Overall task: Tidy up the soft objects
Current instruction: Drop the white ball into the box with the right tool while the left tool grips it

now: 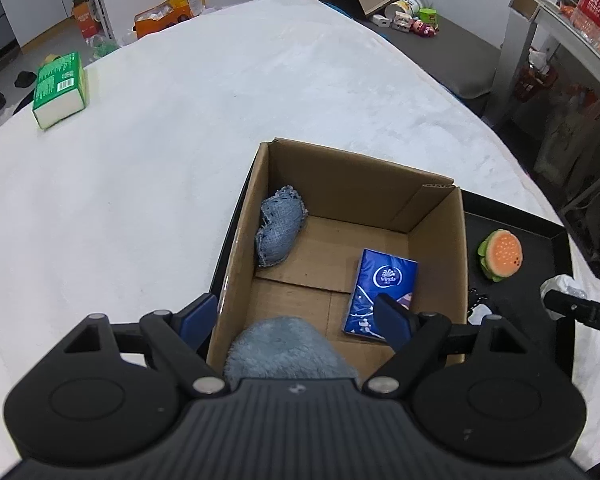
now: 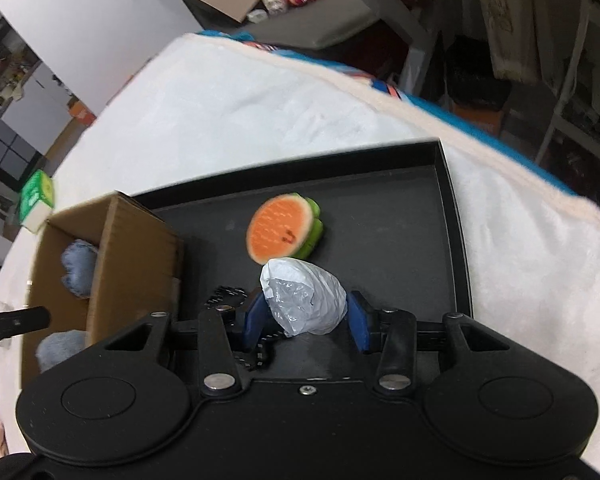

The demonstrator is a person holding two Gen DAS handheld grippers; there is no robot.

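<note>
My left gripper (image 1: pixel 296 304) hangs open over a cardboard box (image 1: pixel 356 184); its left finger is outside the box wall and its right finger inside. Below it in the box lies a fluffy grey-blue cloth (image 1: pixel 284 348), not pressed by the pads. Also in the box are a denim heart cushion (image 1: pixel 278 232) and a blue tissue pack (image 1: pixel 384 288). My right gripper (image 2: pixel 306 300) is shut on a crumpled white plastic bag (image 2: pixel 300 280), held just above the black tray (image 2: pixel 400 240). A plush burger (image 2: pixel 284 232) lies on the tray beyond the bag.
The box (image 2: pixel 136 240) stands at the tray's left end on a white fluffy cover (image 1: pixel 180 120). A green tissue pack (image 1: pixel 60 88) lies far left. A small black chain-like item (image 2: pixel 228 296) sits on the tray beside the right gripper. Clutter and shelves surround the surface.
</note>
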